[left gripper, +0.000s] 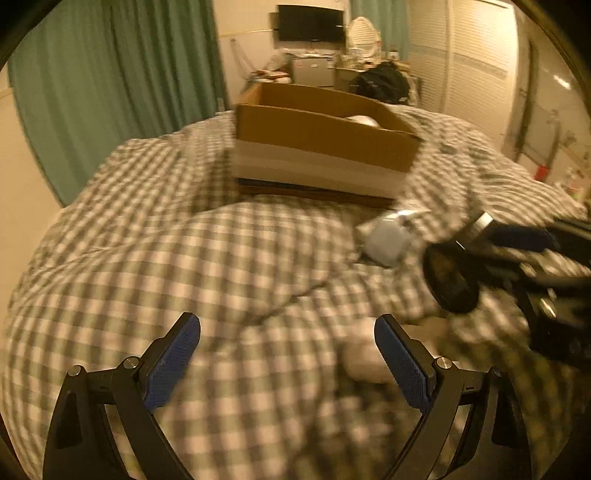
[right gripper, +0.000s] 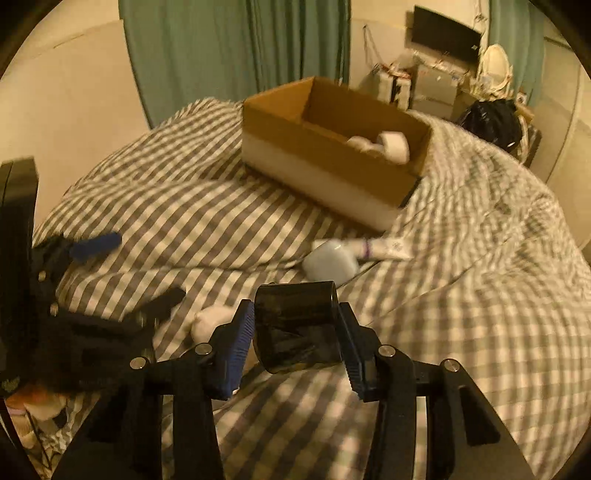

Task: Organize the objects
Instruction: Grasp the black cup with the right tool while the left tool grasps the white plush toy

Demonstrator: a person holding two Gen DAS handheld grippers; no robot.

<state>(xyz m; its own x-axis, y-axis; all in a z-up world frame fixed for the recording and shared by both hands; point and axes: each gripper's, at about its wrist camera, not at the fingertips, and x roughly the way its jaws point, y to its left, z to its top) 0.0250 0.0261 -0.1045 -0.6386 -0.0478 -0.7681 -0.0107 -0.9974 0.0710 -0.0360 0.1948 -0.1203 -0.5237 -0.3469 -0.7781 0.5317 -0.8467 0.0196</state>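
A cardboard box sits on the checked bed cover; in the right wrist view the box holds white rolls. My right gripper is shut on a dark roll of tape and holds it above the cover; the roll also shows in the left wrist view at the right. My left gripper is open and empty over the cover. A pale bluish case and a white tube lie in front of the box. A small white soft object lies by my right gripper.
Green curtains hang behind the bed. A wall screen, a small fridge and cluttered furniture stand at the far wall. A black bag sits past the bed. The left gripper's body fills the left of the right wrist view.
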